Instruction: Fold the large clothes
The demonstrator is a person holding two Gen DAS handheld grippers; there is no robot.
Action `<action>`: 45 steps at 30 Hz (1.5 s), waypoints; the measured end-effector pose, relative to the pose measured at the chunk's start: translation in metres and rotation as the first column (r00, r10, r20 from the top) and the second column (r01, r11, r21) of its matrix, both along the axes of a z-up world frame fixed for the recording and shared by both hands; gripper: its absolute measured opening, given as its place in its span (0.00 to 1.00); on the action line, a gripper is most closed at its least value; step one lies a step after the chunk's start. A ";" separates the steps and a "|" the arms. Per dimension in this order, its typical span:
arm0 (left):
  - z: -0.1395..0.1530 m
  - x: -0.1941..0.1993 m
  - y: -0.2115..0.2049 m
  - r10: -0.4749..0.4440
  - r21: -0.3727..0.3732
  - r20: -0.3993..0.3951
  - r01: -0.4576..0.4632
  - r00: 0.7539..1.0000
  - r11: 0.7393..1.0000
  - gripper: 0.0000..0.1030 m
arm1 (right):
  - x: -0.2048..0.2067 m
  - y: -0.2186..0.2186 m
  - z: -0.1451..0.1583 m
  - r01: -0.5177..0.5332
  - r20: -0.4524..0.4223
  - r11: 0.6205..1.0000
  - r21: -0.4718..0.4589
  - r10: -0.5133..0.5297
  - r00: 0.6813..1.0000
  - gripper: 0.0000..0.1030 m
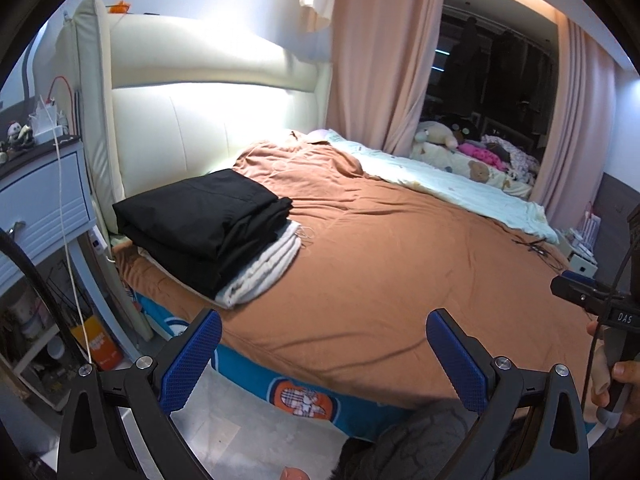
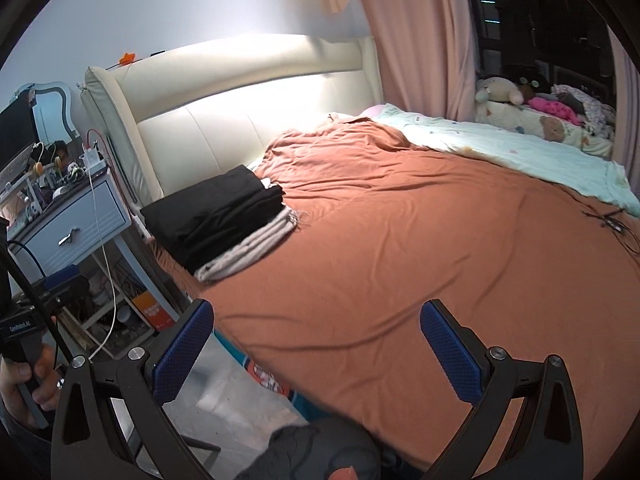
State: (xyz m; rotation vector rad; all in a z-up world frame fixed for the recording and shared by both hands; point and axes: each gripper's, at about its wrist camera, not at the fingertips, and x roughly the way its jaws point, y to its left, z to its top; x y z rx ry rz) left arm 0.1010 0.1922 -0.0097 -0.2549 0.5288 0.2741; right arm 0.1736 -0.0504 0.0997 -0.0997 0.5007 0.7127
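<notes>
A folded black garment [image 1: 204,218] [image 2: 212,212] lies on top of a folded white-grey garment [image 1: 264,272] [image 2: 248,250] at the near left corner of the bed, by the headboard. My left gripper [image 1: 324,356] is open and empty, held above the bed's near edge, right of the stack. My right gripper [image 2: 318,344] is also open and empty, over the near edge of the brown bedspread [image 1: 392,264] [image 2: 420,248]. A grey garment [image 1: 416,436] [image 2: 316,448] shows at the bottom of both views, below the grippers; what it rests on is hidden.
A cream headboard [image 1: 208,116] backs the bed. A blue nightstand [image 1: 40,196] [image 2: 76,220] with cables and clutter stands left. A pale quilt [image 1: 448,180] and plush toys [image 1: 436,132] lie far right by pink curtains [image 1: 380,52]. A cable [image 1: 536,246] lies on the bedspread. A hand [image 1: 616,380] holds the other gripper.
</notes>
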 end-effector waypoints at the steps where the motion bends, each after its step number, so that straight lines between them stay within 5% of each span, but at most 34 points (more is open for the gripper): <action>1: 0.000 -0.005 -0.003 -0.004 0.003 0.002 0.004 1.000 1.000 1.00 | -0.006 -0.005 -0.001 0.009 0.001 1.000 0.005 -0.009 1.000 1.00; 19: -0.015 -0.093 -0.073 -0.099 0.041 0.062 0.097 0.993 0.994 1.00 | -0.119 -0.072 -0.041 0.112 0.051 0.992 0.062 -0.115 0.992 1.00; 45: -0.021 -0.131 -0.096 -0.171 0.063 0.087 0.166 0.981 0.984 1.00 | -0.150 -0.078 -0.057 0.122 0.032 0.992 0.044 -0.124 0.992 1.00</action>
